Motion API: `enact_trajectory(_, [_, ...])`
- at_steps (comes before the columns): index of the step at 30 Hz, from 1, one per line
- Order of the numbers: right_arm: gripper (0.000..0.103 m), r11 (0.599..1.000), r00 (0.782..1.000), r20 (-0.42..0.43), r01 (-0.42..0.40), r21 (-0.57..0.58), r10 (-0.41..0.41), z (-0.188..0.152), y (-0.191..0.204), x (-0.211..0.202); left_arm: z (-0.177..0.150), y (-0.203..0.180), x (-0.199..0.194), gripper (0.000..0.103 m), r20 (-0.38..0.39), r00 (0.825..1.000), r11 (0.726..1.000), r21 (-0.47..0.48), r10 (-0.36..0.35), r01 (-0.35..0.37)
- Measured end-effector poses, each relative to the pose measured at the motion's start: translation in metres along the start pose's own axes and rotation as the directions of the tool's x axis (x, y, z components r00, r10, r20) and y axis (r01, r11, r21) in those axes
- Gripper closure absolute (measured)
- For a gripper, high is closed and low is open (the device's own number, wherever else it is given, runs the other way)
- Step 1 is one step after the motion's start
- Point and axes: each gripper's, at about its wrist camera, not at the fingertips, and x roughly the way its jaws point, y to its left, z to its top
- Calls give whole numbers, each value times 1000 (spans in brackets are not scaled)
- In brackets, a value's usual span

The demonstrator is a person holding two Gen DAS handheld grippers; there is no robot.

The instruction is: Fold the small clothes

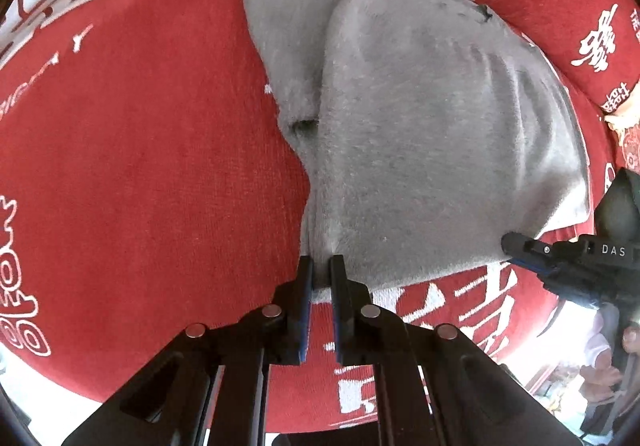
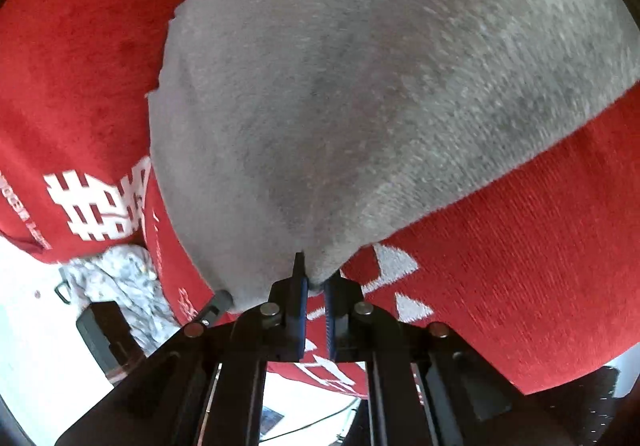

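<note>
A fuzzy grey garment (image 1: 420, 118) lies on a red cloth with white lettering (image 1: 140, 166), one part folded over along its left side. My left gripper (image 1: 321, 260) points steeply down at the garment's near left corner and is shut on that edge. In the left wrist view my right gripper (image 1: 516, 244) reaches in from the right at the garment's near right corner. In the right wrist view the grey garment (image 2: 360, 86) fills the upper frame, and my right gripper (image 2: 316, 270) is shut on its near corner, the fabric pinched between the blue pads.
The red cloth (image 2: 540, 246) covers a rounded surface that drops off at the near edge. A crumpled pale patterned fabric (image 2: 120, 286) and a black object (image 2: 104, 330) lie below at the lower left. A person's hand (image 1: 600, 374) shows at the lower right.
</note>
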Motion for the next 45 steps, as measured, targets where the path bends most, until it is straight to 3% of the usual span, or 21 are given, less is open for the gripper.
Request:
enact_trajectory(3, [91, 998, 999, -47, 18, -54, -21, -4, 5, -14, 2, -4, -14, 93, 30, 999, 999, 19, 28, -28])
enact_trajectory(6, [91, 991, 999, -33, 26, -135, -31, -8, 10, -37, 10, -4, -31, 93, 69, 997, 1000, 8, 26, -26])
enact_trajectory(10, [91, 960, 989, 109, 127, -251, -103, 5, 29, -75, 35, -6, -46, 93, 128, 992, 1000, -16, 17, -15])
enact_trajectory(13, [91, 954, 965, 214, 198, -225, -150, 34, 33, -94, 54, -16, -44, 93, 160, 987, 1000, -18, 19, -16])
enact_trajectory(17, [91, 951, 936, 292, 254, -177, -196, 76, 24, -109, 90, -25, -31, 93, 185, 983, 1000, -20, 20, -17])
enact_trajectory(19, [91, 939, 921, 312, 298, -174, -234, 93, 20, -110, 99, -32, -19, 93, 188, 981, 999, -18, 39, -37])
enact_trajectory(23, [91, 931, 913, 290, 338, -140, -288, 113, 0, -103, 111, -34, 9, 93, 138, 986, 996, -37, 92, -87])
enact_trajectory(25, [97, 933, 913, 286, 337, -127, -291, 116, -10, -102, 111, -32, 16, 93, 127, 988, 995, -45, 93, -88])
enact_trajectory(29, [97, 940, 918, 287, 317, -124, -272, 117, -14, -106, 111, -34, 15, 93, 127, 986, 994, -38, 111, -107])
enact_trajectory(38, [94, 917, 910, 303, 349, -195, -281, 98, 7, -118, 105, -40, -4, 93, 102, 986, 990, -67, 133, -127])
enact_trajectory(40, [91, 915, 914, 299, 344, -210, -275, 91, 17, -112, 102, -39, -5, 93, 87, 985, 987, -74, 146, -140])
enact_trajectory(45, [68, 919, 928, 275, 318, -234, -251, 74, 27, -105, 91, -34, -11, 93, 73, 986, 986, -92, 149, -142])
